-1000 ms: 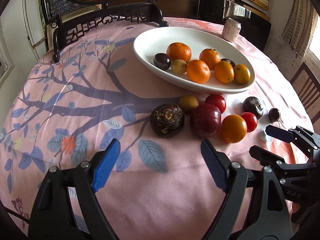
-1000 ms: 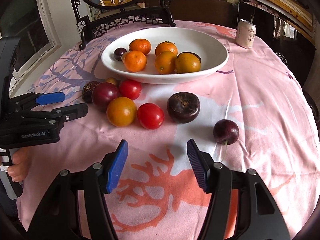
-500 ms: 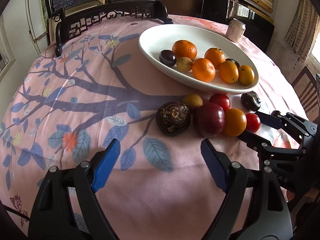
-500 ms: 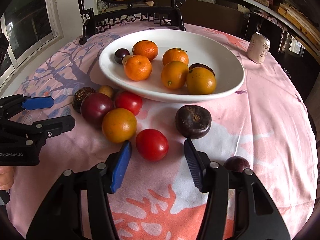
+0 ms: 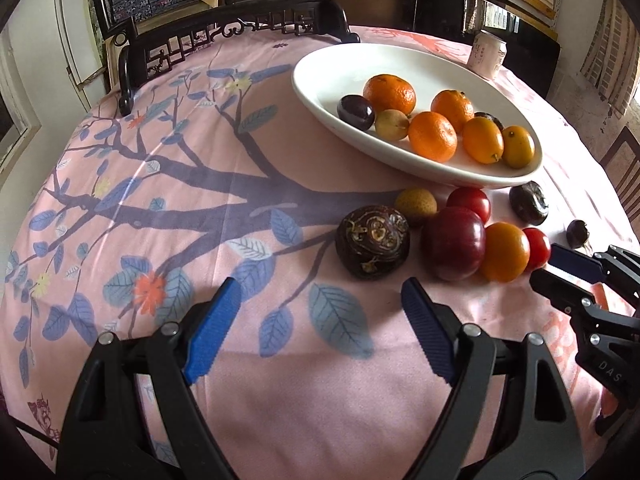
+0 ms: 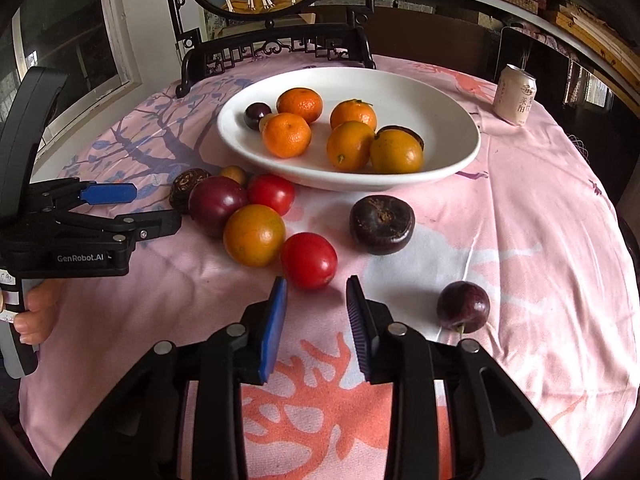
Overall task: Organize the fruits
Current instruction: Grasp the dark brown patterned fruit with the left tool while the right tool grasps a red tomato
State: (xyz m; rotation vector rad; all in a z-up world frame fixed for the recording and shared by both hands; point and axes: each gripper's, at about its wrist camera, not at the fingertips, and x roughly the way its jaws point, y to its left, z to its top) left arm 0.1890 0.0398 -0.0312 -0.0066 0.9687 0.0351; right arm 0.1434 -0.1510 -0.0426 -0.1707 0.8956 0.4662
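Fruit lies on the pink tabletop (image 6: 540,216) near its middle: a white bowl (image 6: 440,120) holds mandarins and small dark fruits, and more lie loose on the cloth just in front of it. The right tool (image 6: 316,300) has just been closing; its jaws stand narrowed with a gap, empty, just short of a red tomato (image 6: 309,260). The left tool (image 5: 320,312) hangs wide open and empty before a dark wrinkled fruit (image 5: 372,242). A can (image 6: 514,94) stands near the far edge.
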